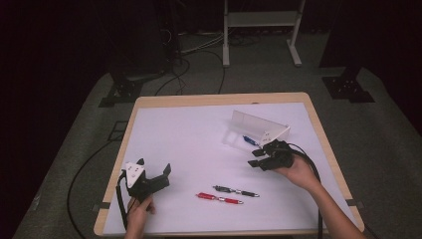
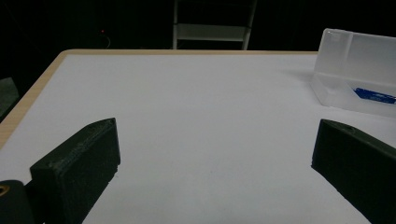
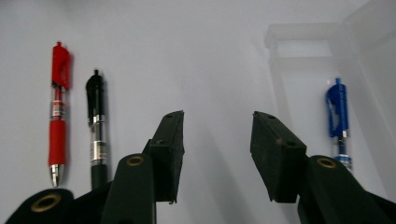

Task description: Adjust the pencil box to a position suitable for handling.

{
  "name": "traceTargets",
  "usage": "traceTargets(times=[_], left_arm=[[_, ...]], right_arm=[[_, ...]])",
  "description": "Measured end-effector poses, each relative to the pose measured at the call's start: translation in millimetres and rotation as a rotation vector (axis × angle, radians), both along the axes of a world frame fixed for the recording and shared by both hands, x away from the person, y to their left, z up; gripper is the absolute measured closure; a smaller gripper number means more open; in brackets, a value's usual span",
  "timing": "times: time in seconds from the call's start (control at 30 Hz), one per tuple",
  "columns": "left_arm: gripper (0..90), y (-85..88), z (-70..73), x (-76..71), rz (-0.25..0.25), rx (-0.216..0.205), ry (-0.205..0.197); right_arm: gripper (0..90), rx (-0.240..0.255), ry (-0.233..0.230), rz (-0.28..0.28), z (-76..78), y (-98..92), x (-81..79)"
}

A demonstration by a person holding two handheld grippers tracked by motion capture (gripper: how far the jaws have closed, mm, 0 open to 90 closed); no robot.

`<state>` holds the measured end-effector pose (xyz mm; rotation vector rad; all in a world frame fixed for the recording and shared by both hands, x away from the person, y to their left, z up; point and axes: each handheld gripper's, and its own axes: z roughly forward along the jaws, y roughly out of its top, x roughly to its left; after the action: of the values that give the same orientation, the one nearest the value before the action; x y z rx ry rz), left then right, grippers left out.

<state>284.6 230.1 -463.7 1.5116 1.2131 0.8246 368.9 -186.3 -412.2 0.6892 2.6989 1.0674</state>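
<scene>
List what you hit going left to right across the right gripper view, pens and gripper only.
red pen → black pen → right gripper, jaws apart with nothing between them → blue pen lying in the clear box

A blue pen (image 3: 337,112) lies flat inside a clear plastic box (image 1: 259,127) whose lid stands open, toward the far right of the tabletop (image 1: 189,144). A black pen (image 1: 236,190) and a red pen (image 1: 219,198) lie side by side, close together and nearly parallel, on the bare white surface near the front edge, well apart from the box.
</scene>
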Motion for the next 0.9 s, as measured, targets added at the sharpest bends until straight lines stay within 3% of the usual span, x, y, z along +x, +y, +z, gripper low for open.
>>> traceTargets(times=[0.9], left_arm=[[0.4,0.1,0.0,0.3,-0.001,-0.004,0.003]], right_arm=[[53.3,0.010,0.056,0.138,-19.2,32.9,-38.0]])
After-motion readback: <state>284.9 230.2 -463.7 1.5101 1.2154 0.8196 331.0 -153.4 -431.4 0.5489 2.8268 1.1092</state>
